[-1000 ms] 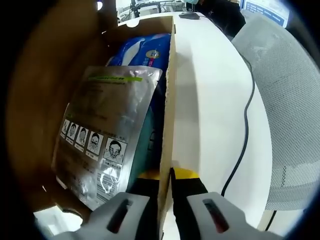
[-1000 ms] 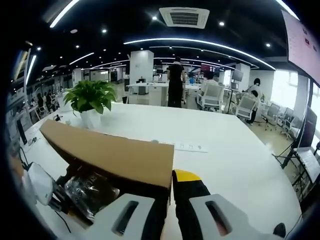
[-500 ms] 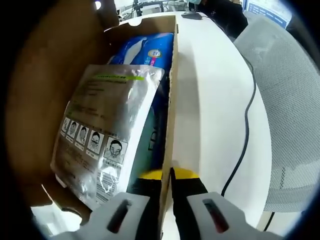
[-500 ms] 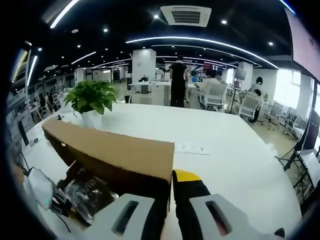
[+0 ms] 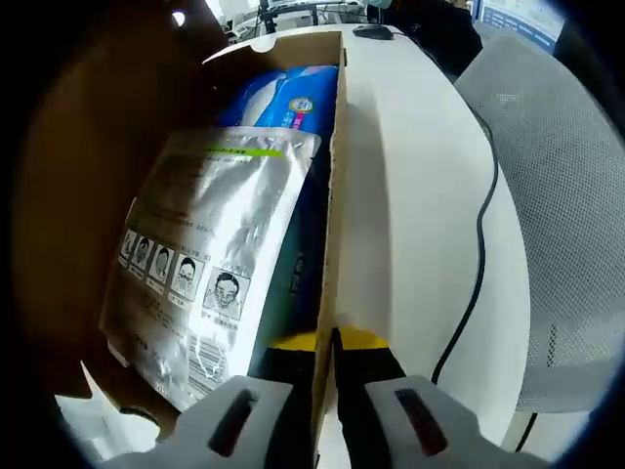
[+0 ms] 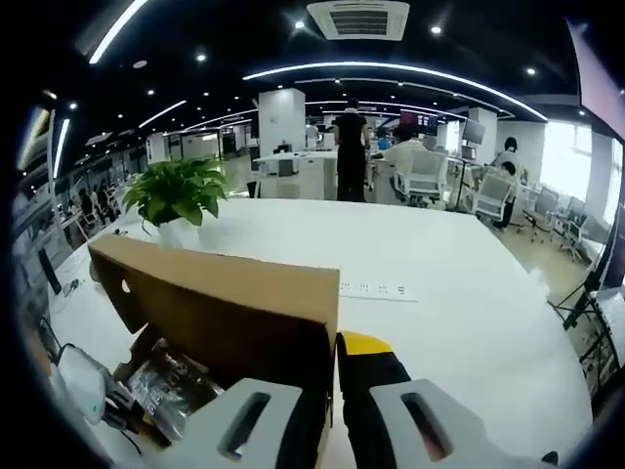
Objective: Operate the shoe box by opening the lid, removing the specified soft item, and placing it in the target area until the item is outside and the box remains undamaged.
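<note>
Both views close along shoe box [image 5: 328,195] walls

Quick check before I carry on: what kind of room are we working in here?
Most likely an open-plan office: long white table, rows of desks with mesh office chairs, a potted plant, ceiling strip lights and an air-conditioning vent, people standing in the background.

A white table [image 6: 469,283] is seen carrying an open cardboard shoe box [image 6: 234,303], a potted plant [image 6: 178,200], a white power strip [image 6: 379,290] and a black cable [image 5: 479,264].
</note>
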